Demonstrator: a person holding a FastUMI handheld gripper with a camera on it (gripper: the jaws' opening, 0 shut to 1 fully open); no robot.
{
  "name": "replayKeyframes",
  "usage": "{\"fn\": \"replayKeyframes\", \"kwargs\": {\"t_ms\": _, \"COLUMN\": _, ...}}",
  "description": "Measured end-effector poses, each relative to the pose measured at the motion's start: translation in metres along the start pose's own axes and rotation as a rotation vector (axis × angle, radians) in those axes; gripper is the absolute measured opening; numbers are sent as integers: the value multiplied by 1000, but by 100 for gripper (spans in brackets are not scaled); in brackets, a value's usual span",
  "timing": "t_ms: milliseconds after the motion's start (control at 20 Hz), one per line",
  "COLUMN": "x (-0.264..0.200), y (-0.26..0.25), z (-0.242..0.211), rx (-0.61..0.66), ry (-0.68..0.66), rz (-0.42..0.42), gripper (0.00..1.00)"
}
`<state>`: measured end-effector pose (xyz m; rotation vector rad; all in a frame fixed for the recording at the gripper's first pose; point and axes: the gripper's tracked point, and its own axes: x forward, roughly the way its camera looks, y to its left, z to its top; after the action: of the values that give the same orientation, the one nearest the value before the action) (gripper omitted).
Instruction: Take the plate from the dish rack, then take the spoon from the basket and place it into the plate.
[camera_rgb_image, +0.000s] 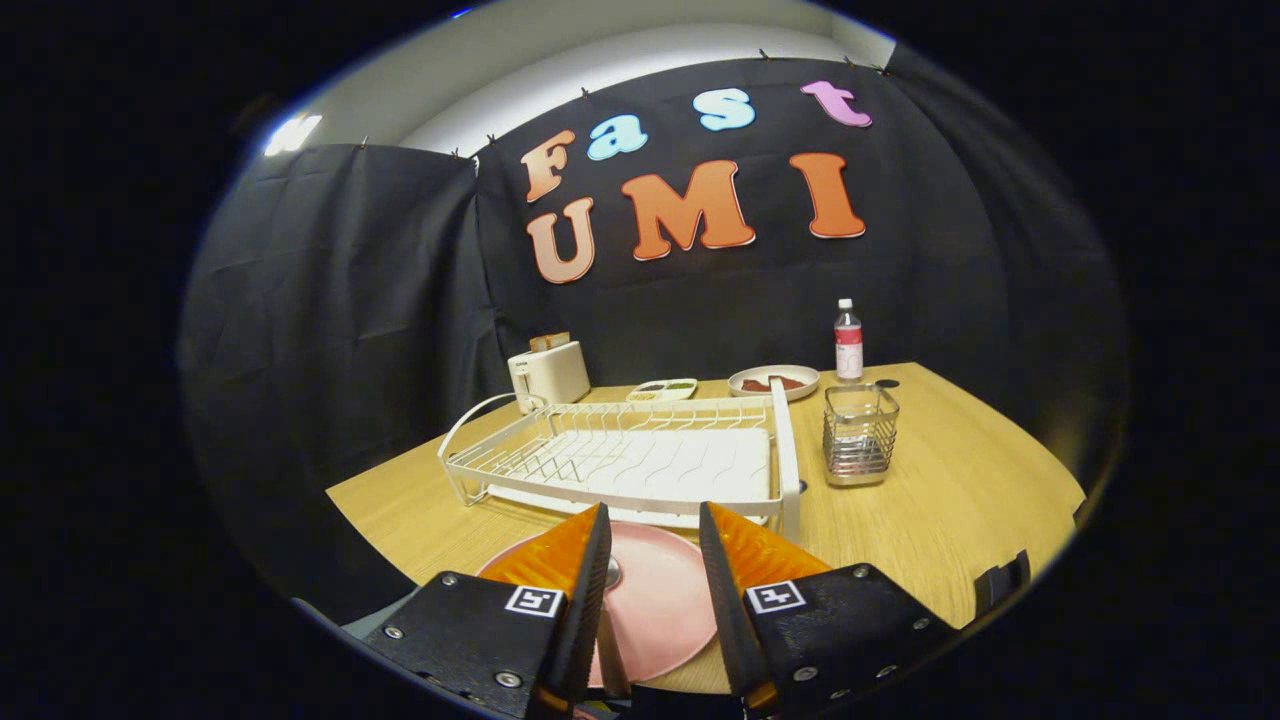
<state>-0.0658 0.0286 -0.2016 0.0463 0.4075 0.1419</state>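
A pink plate (655, 590) lies flat on the wooden table just in front of the white dish rack (620, 462). My gripper (652, 510) hovers over the plate with its fingers apart, so it is open. A metal spoon (612, 577) rests on the plate close against the inner side of the left finger, its pale handle running back toward me under that finger. The right finger does not touch it. The wire basket (860, 436) stands to the right of the rack and looks empty. No dishes stand in the rack.
Behind the rack are a white toaster (548, 375), a small divided tray (662, 390), a plate with food (773, 381) and a bottle (848, 340) with a dark cap (885, 383) beside it. Bare tabletop (960, 500) spreads to the right of the basket.
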Motion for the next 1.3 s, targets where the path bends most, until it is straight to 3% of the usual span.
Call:
{"fn": "replayKeyframes", "kwargs": {"t_ms": 300, "x": -17, "y": -1, "z": 54, "rx": -76, "ry": -125, "rz": -99, "gripper": 70}}
{"fn": "replayKeyframes", "kwargs": {"t_ms": 550, "x": -40, "y": 12, "z": 93, "rx": -134, "ry": -244, "rz": -125, "gripper": 78}}
{"fn": "replayKeyframes", "kwargs": {"t_ms": 750, "x": -57, "y": 9, "z": 107, "rx": -175, "ry": -335, "rz": -194, "gripper": 83}}
{"fn": "replayKeyframes", "kwargs": {"t_ms": 1050, "x": -76, "y": 16, "z": 114, "rx": -179, "ry": -349, "rz": -195, "gripper": 87}}
{"fn": "replayKeyframes", "kwargs": {"t_ms": 1300, "x": -84, "y": 23, "z": 129, "rx": -189, "ry": -317, "rz": -148, "gripper": 91}}
